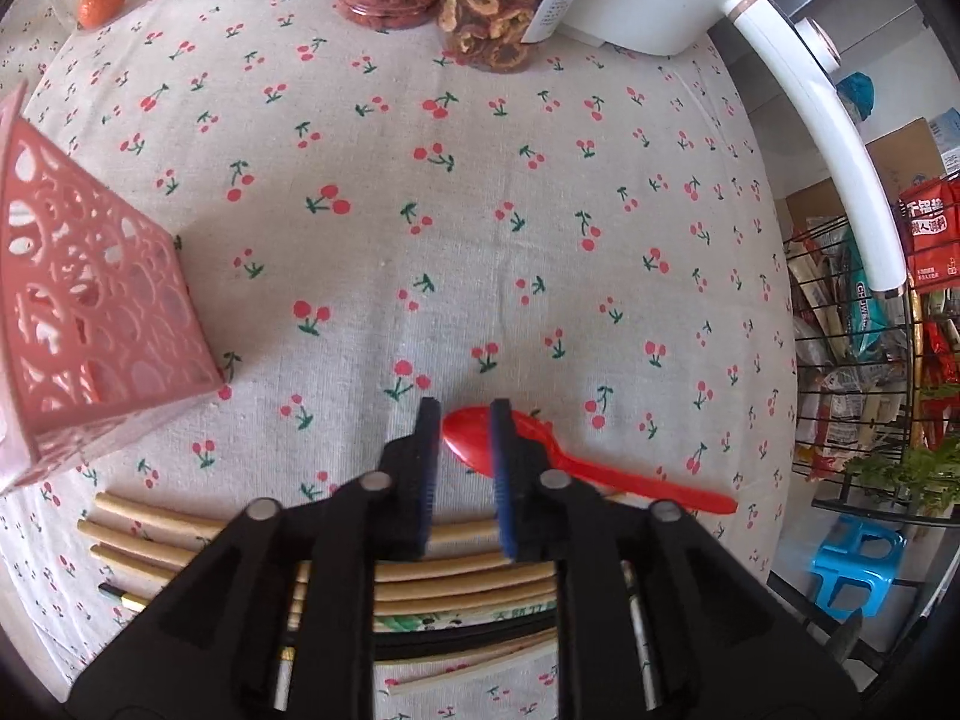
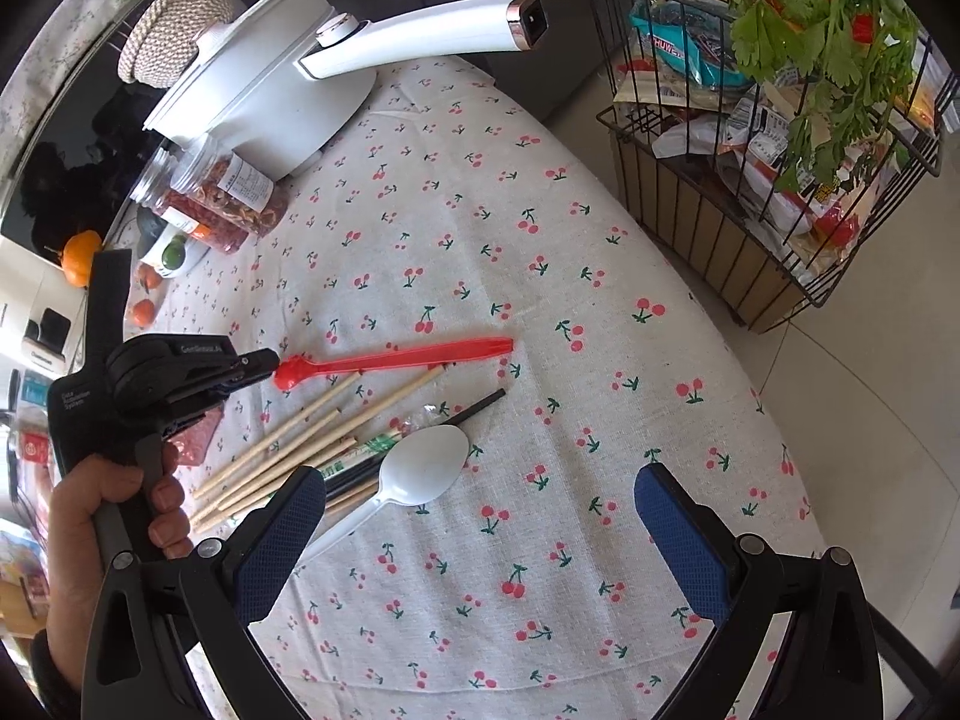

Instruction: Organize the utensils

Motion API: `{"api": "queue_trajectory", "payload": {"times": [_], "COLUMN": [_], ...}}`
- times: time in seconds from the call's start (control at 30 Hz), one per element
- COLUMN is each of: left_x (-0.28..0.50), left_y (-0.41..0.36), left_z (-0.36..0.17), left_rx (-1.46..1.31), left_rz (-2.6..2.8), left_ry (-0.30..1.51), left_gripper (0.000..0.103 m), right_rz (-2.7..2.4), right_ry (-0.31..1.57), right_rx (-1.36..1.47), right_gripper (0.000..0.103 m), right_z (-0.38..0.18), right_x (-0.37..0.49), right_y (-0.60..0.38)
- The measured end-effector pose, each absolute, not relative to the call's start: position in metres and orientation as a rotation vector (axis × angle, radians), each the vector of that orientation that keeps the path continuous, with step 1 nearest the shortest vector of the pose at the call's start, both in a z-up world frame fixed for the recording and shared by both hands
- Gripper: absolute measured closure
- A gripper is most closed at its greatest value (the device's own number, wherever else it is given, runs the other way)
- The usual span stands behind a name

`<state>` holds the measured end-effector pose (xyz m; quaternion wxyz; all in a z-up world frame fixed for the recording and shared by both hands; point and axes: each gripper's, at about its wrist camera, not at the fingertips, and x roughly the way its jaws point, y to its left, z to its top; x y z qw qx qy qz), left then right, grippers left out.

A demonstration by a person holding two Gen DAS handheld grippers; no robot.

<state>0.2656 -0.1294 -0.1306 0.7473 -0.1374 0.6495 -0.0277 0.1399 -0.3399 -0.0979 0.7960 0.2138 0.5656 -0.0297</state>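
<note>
A red plastic spoon lies on the cherry-print tablecloth; it also shows in the right wrist view. My left gripper hangs over its bowl with the jaws partly open, one finger on each side, gripping nothing; from the right wrist view its tips sit at the bowl. Wooden and black chopsticks lie under the left gripper and show in the right wrist view. A white plastic spoon lies beside them. My right gripper is wide open and empty, near the white spoon.
A pink openwork basket stands at the left. Jars of dried fruit, a white kettle, a plate and oranges are at the far edge. A wire rack of packets and greens stands beyond the table's right edge.
</note>
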Motion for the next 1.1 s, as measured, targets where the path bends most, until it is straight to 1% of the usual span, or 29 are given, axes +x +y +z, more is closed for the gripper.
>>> {"api": "queue_trajectory", "payload": {"times": [0.03,0.07,0.17,0.27,0.33,0.43,0.53,0.63,0.67,0.7,0.73,0.83,0.9,0.97,1.0,1.03,1.07,1.1], "left_x": [0.263,0.261,0.256,0.256,0.255,0.255,0.257,0.259,0.261,0.262,0.261,0.259,0.256,0.250,0.248,0.246,0.247,0.248], "left_y": [-0.130,-0.132,-0.143,-0.163,-0.172,-0.180,-0.183,-0.185,-0.186,-0.189,-0.189,-0.180,-0.172,-0.167,-0.170,-0.174,-0.180,-0.187], "left_z": [-0.128,-0.125,-0.115,-0.113,-0.118,-0.129,-0.136,-0.143,-0.146,-0.147,-0.149,-0.149,-0.147,-0.136,-0.130,-0.123,-0.119,-0.115], "left_rx": [-0.289,-0.258,-0.132,0.104,0.214,0.280,0.302,0.299,0.307,0.288,0.269,0.256,0.229,0.234,0.257,0.276,0.288,0.292], "left_rz": [-0.062,-0.073,-0.108,-0.190,-0.236,-0.299,-0.353,-0.405,-0.408,-0.431,-0.438,-0.373,-0.321,-0.326,-0.334,-0.351,-0.372,-0.398], "left_ry": [1.412,1.403,1.381,1.367,1.377,1.396,1.359,1.301,1.282,1.274,1.279,1.317,1.379,1.367,1.336,1.311,1.293,1.275], "left_gripper": [0.048,0.045,0.045,0.045,0.045,0.045,0.046,0.063,0.077,0.084,0.102,0.102,0.102,0.101,0.097,0.086,0.073,0.068], "right_rz": [-0.064,-0.062,-0.050,-0.048,-0.052,-0.053,-0.046,-0.040,-0.037,-0.036,-0.036,-0.038,-0.036,-0.037,-0.038,-0.039,-0.037,-0.037], "right_ry": [1.217,1.219,1.224,1.227,1.226,1.224,1.226,1.234,1.236,1.237,1.238,1.237,1.238,1.236,1.234,1.233,1.231,1.231], "right_rx": [0.459,0.461,0.463,0.458,0.468,0.482,0.478,0.475,0.476,0.478,0.478,0.481,0.490,0.500,0.505,0.510,0.512,0.506], "right_gripper": [0.000,0.000,0.000,0.000,0.000,0.000,0.000,0.000,0.000,0.000,0.000,0.000,0.000,0.000,0.000,0.000,0.000,0.000], "right_z": [-0.098,-0.098,-0.099,-0.099,-0.100,-0.099,-0.099,-0.100,-0.100,-0.101,-0.101,-0.100,-0.100,-0.099,-0.098,-0.097,-0.096,-0.096], "right_x": [0.140,0.140,0.140,0.139,0.139,0.138,0.138,0.139,0.139,0.140,0.140,0.140,0.140,0.140,0.139,0.138,0.137,0.136], "right_y": [-0.340,-0.339,-0.337,-0.337,-0.341,-0.344,-0.343,-0.340,-0.340,-0.341,-0.341,-0.342,-0.343,-0.346,-0.347,-0.348,-0.349,-0.350]}}
